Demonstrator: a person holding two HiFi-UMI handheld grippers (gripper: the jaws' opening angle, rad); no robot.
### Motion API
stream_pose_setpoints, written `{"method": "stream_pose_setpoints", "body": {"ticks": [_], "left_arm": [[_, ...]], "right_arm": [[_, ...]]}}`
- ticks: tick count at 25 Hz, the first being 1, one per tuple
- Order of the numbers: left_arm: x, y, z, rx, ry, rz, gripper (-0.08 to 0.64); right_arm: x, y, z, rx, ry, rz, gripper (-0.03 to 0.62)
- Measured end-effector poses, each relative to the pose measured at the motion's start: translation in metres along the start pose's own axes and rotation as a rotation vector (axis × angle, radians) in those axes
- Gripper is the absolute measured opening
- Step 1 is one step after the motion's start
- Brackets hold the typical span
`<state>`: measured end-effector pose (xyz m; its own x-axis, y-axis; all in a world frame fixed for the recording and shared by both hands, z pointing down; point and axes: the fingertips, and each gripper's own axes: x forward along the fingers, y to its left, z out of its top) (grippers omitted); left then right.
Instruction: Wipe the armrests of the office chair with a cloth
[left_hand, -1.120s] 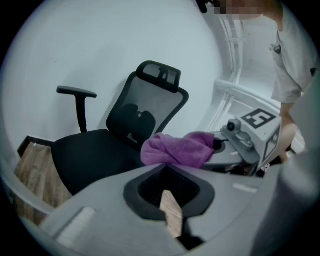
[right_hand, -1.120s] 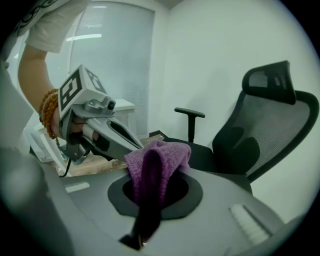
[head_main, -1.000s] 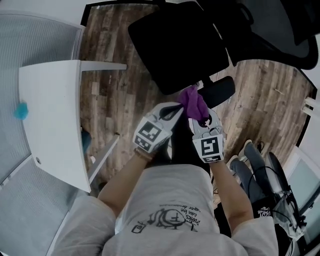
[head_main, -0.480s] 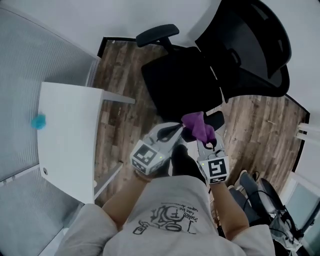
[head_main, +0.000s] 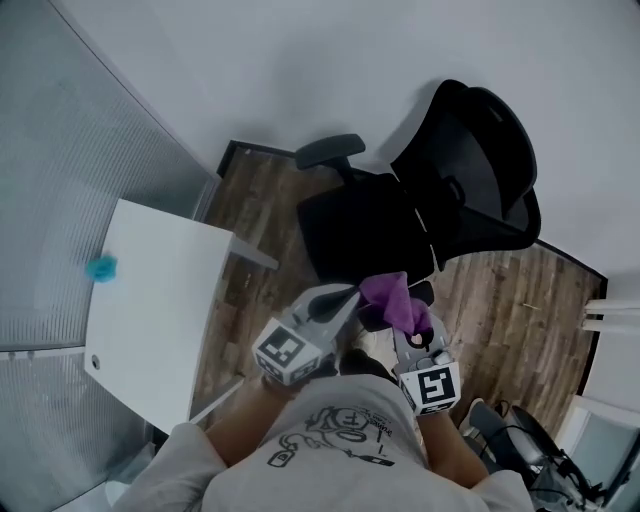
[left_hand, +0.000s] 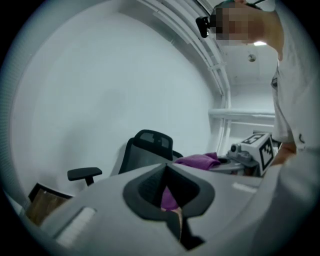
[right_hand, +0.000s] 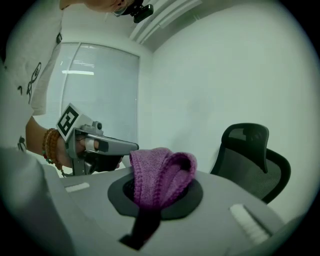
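Cloth (right_hand: 160, 175), purple and bunched, is pinched between my right gripper's (head_main: 410, 332) jaws, with its folds bulging above the tips. My left gripper (head_main: 350, 295) has its jaws pressed together, tips just beside the cloth; I can't tell if they touch it. Both hover near the office chair (head_main: 450, 190), apart from its armrest (head_main: 330, 150).

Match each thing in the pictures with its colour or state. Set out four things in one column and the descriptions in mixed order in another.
Things:
1 cloth
2 office chair
3 table
4 right gripper

Descriptions:
A black
B shut on the cloth
C white
D purple

Pairs: 1-D; 2-A; 3-C; 4-B
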<state>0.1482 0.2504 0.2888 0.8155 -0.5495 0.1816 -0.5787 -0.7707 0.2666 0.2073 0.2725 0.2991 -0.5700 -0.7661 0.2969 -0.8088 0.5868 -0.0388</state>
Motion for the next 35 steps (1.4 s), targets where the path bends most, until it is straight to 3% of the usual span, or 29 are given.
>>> {"method": "stream_pose_setpoints", "body": {"ticks": [4,9,12,20,35], "left_arm": [[-0.014,-0.016,0.030,0.022,-0.042,-0.007,0.000],[-0.026,-0.036,0.054,0.064,-0.076,-0.016,0.000],[-0.025,-0.045,0.061,0.041,-0.083,-0.021,0.000],[-0.012,-0.046,0.058,0.054,-0.075,0.011,0.000],[0.017,-0.035,0.054,0.006,-0.098,0.165,0.000]], "right_arm": [[-0.020,0.006,0.039,0.000,-0.077,-0.006,0.025],[-0.046,0.011,0.073,-0.029,-0.092,0.015,0.025],[-0.054,0.010,0.084,-0.015,-0.140,0.013,0.025],[-0.049,-0.002,0.079,-0.020,-0.136,0.067,0.025],[-0.040,-0.031,0.078,-0.075,-0.129,0.223,0.025]]}}
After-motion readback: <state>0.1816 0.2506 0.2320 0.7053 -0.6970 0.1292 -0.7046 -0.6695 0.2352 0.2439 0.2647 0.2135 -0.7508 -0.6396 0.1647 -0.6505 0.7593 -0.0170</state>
